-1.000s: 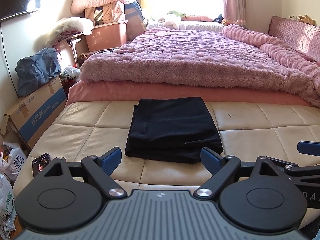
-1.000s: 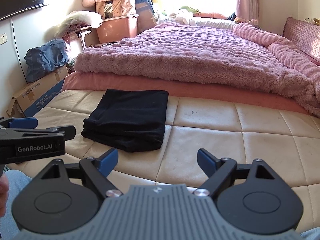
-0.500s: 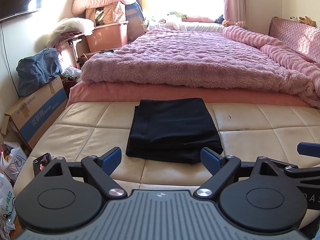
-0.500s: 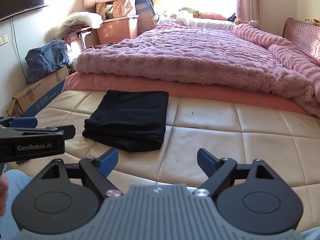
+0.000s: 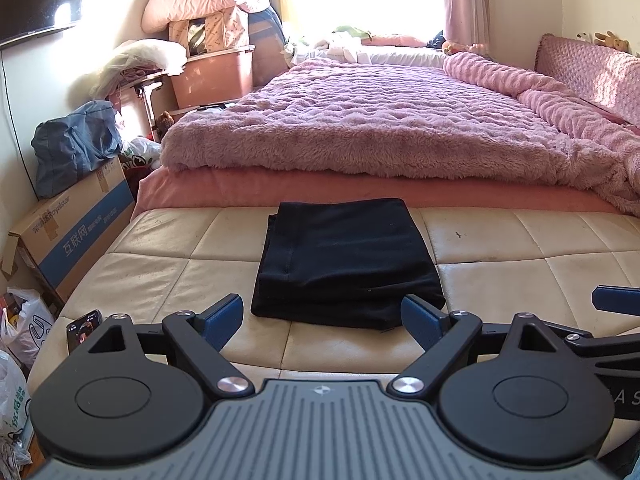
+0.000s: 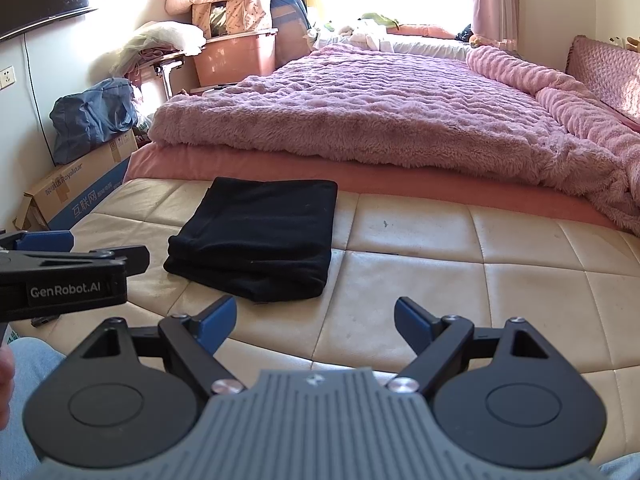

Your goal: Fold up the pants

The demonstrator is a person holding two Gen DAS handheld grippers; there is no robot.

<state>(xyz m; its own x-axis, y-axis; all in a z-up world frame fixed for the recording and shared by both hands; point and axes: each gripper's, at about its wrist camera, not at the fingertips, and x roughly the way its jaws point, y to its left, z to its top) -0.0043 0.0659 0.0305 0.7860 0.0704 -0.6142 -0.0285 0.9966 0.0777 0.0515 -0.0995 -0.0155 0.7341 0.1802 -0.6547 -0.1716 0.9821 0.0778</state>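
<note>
The black pants [image 5: 348,260] lie folded into a neat rectangle on the cream quilted bench [image 5: 520,240] at the foot of the bed. In the right wrist view the pants [image 6: 260,236] sit to the left of centre. My left gripper [image 5: 322,316] is open and empty, held just in front of the pants' near edge without touching them. My right gripper [image 6: 314,318] is open and empty, over bare bench to the right of the pants. The left gripper's body [image 6: 68,276] shows at the left edge of the right wrist view.
A bed with a fluffy pink blanket [image 5: 380,120] rises right behind the bench. A cardboard box [image 5: 76,236], a blue bag [image 5: 76,148] and stacked bins with bedding [image 5: 208,64] stand at the left. A phone [image 5: 82,330] lies at the bench's left edge.
Both grippers have drifted very slightly; the pants appear a touch lower in both views. Both stay open and the pants have not moved.
</note>
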